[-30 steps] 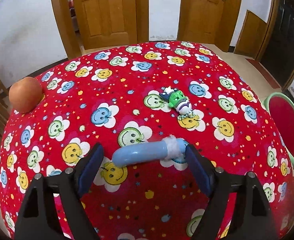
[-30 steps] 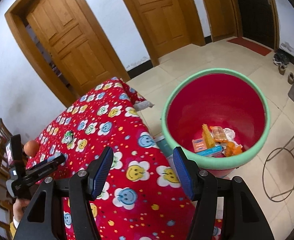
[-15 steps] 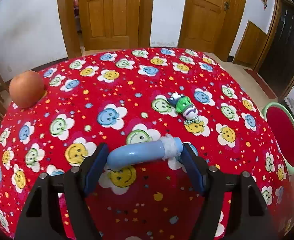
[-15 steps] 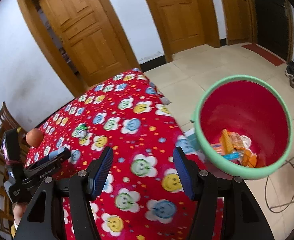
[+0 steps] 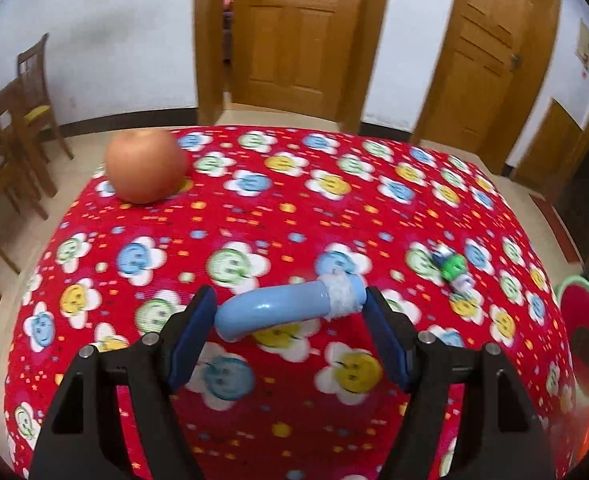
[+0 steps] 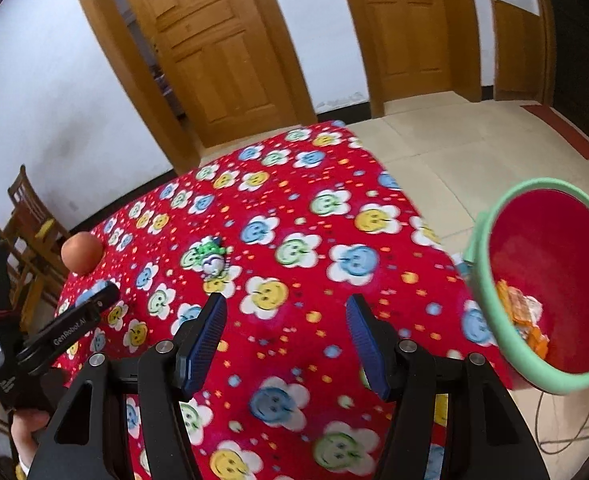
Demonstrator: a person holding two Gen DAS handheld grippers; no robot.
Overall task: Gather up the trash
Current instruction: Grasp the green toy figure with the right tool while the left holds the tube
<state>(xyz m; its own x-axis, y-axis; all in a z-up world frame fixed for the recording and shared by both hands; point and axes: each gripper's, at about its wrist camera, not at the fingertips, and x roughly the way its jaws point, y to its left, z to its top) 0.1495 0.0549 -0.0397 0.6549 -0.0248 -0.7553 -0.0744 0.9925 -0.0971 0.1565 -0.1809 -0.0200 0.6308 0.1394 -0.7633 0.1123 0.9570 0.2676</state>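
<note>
The curved blue tube point(image 5: 290, 308) is held endwise between the pads of the left claw point(image 5: 290, 320), above the counter point(image 5: 334, 208). Carrying it to the bin point(image 6: 490, 320) beside the counter seems next. The right claw point(image 6: 286, 340) is spread wide, empty.

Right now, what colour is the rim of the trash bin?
Mint green, around a red inside; the trash bin shows best in the right wrist view.
</note>
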